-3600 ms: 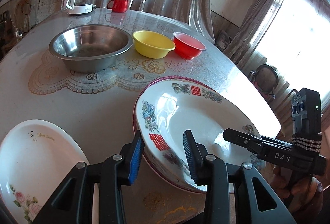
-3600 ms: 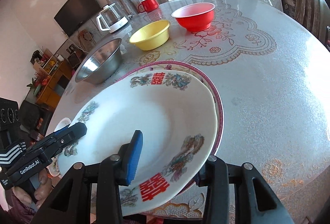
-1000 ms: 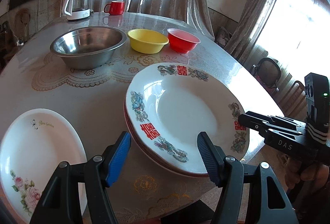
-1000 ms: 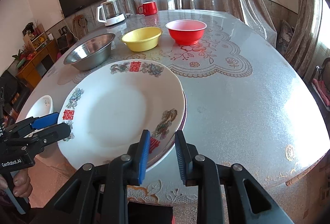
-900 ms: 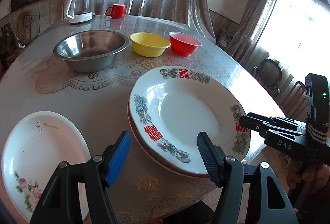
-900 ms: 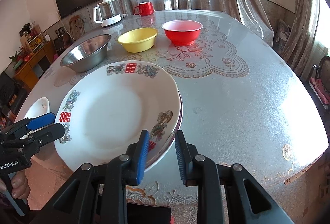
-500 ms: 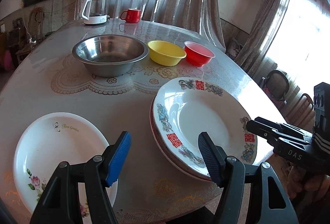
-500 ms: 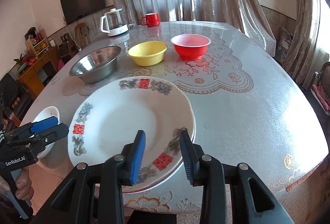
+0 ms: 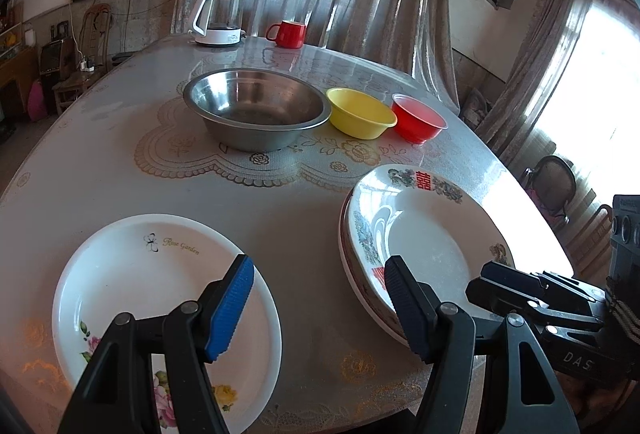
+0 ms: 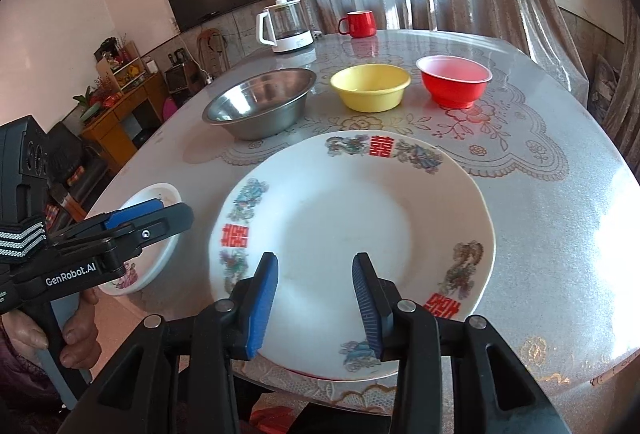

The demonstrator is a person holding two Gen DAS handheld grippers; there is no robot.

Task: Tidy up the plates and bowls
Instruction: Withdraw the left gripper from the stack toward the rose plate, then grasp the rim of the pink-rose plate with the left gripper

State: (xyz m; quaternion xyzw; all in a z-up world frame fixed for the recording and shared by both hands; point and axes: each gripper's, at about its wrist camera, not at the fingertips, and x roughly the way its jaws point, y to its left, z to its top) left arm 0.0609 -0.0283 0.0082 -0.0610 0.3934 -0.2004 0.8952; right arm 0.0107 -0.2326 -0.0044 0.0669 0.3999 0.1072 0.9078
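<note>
A stack of two large patterned plates [image 10: 348, 218] lies at the table's near edge; it also shows in the left wrist view [image 9: 424, 238]. A smaller white rose plate [image 9: 144, 274] lies to its left, seen partly in the right wrist view [image 10: 154, 234]. A steel bowl [image 9: 256, 110], a yellow bowl [image 9: 360, 112] and a red bowl [image 9: 418, 118] stand in a row further back. My left gripper [image 9: 320, 302] is open and empty, between the two plates' near edges. My right gripper [image 10: 316, 298] is open and empty over the stack's near rim.
A glass kettle [image 9: 220, 18] and a red mug [image 9: 288, 33] stand at the table's far side. The round table [image 9: 120, 162] has a lace-pattern cover. Curtains hang behind, a chair [image 9: 554, 182] stands at the right.
The top patterned plate has been set down on the stack and let go. My right gripper has opened and drawn back. My left gripper has swung left toward the rose plate.
</note>
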